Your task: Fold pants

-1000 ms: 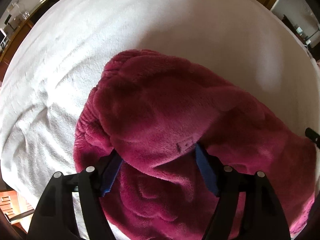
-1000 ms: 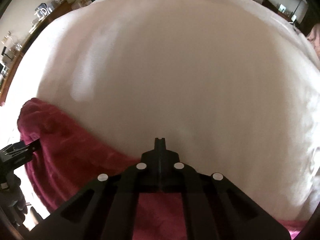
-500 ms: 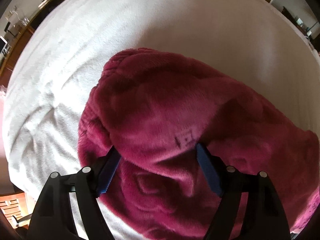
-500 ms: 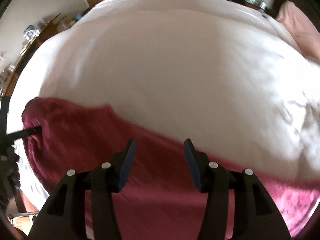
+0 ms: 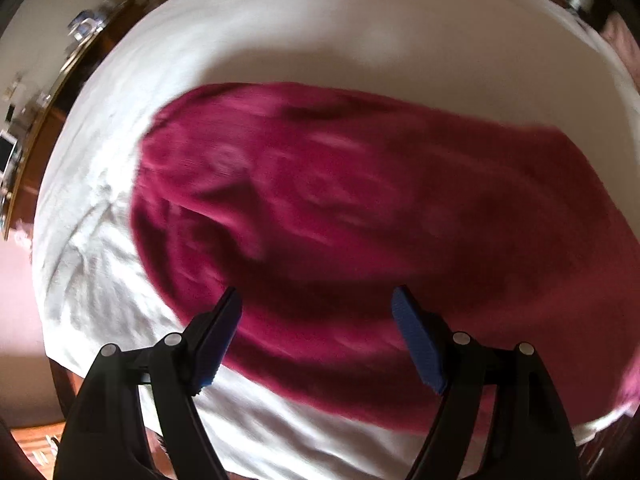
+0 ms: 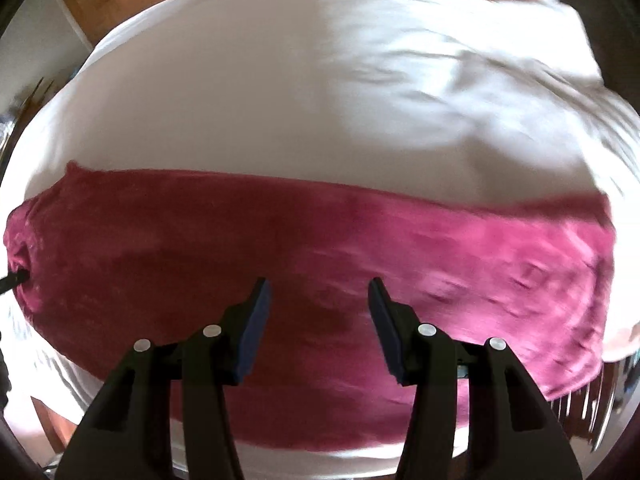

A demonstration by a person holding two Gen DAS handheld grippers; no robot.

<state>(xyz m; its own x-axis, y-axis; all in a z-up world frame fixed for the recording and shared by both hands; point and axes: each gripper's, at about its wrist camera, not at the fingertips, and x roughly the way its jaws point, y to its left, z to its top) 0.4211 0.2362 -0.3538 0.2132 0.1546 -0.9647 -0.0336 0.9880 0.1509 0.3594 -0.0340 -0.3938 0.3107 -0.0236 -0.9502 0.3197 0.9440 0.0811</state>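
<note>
White bed point(image 5: 360, 32); pants point(image 5: 360, 208) flat; both grippers empty.

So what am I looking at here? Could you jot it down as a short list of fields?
setting: a bed with a white cover
garment: dark pink fleece pants, lying in a long band across the cover
left gripper: open, above the pants, gripping nothing
right gripper: open, above the pants, gripping nothing
picture quality: blurred by motion, fabric detail hard to read
surroundings: wooden furniture beside the bed
</note>
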